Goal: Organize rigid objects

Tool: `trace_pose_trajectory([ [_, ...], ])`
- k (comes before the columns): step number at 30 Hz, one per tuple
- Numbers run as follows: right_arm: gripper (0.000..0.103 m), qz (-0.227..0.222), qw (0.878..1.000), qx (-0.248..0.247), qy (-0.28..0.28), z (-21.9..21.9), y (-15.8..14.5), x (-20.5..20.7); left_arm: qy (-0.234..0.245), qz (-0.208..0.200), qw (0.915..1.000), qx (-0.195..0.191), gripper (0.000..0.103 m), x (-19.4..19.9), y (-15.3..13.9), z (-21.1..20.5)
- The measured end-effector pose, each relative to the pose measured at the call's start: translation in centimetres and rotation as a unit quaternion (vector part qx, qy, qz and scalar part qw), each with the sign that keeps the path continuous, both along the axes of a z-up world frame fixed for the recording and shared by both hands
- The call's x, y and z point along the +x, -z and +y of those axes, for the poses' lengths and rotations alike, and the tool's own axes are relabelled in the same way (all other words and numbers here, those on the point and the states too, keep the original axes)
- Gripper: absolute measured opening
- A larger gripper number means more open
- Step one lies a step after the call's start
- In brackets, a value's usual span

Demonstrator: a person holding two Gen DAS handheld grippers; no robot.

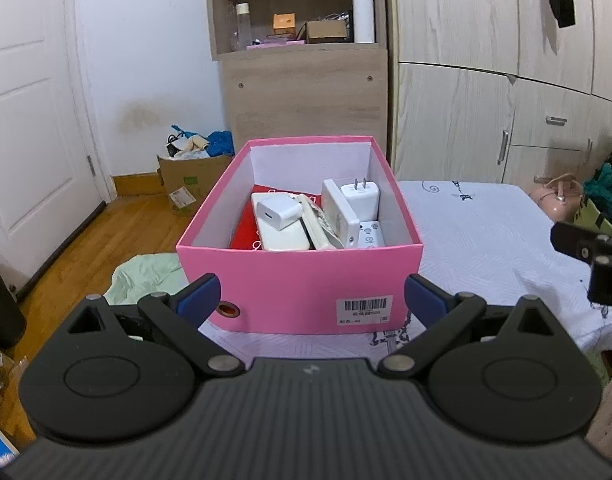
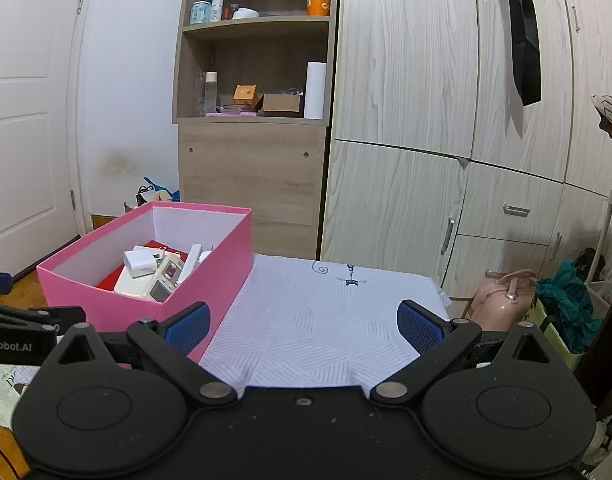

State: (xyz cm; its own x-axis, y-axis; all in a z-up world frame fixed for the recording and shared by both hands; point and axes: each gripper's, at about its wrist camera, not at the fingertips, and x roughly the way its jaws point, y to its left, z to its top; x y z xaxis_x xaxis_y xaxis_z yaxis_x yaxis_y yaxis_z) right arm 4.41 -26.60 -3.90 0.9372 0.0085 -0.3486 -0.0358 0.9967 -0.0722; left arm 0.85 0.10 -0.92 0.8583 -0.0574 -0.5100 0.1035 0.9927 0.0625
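Note:
A pink box (image 1: 298,280) stands on the white patterned bedsheet (image 1: 485,240). Inside lie a white charger cube (image 1: 276,209), a white power bank (image 1: 282,236), a white plug adapter (image 1: 359,196), a remote-like device (image 1: 325,228) and a red item (image 1: 244,228). My left gripper (image 1: 311,298) is open and empty, just in front of the box's near wall. My right gripper (image 2: 304,322) is open and empty over the sheet, to the right of the box (image 2: 106,304). Part of the right gripper shows at the left wrist view's right edge (image 1: 589,248).
A wooden shelf cabinet (image 2: 254,168) and wardrobe (image 2: 445,120) stand behind the bed. A cardboard box of clutter (image 1: 190,176) sits on the wood floor by the white door (image 1: 26,120). A pink bag (image 2: 501,300) and green cloth (image 2: 565,304) lie at right.

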Motion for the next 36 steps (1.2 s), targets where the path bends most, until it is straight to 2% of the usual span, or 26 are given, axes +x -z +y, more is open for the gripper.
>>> trace_pose_trajectory([
  [8, 0.101, 0.001, 1.000, -0.003, -0.005, 0.28, -0.04, 0.06, 0.008, 0.012, 0.9999, 0.009, 0.100, 0.07, 0.37, -0.32],
  [13, 0.101, 0.002, 1.000, -0.006, -0.005, 0.42, 0.01, 0.03, -0.003, 0.007, 0.9998, 0.019, 0.100, 0.02, 0.43, -0.44],
  [18, 0.101, 0.003, 1.000, -0.007, -0.003, 0.32, -0.03, 0.04, -0.006, 0.012, 0.9998, 0.013, 0.101, 0.18, 0.51, -0.40],
  [36, 0.101, 0.007, 1.000, 0.000, 0.009, -0.10, 0.03, -0.17, -0.017, -0.007, 0.9994, 0.028, 0.101, -0.57, 0.51, -0.86],
])
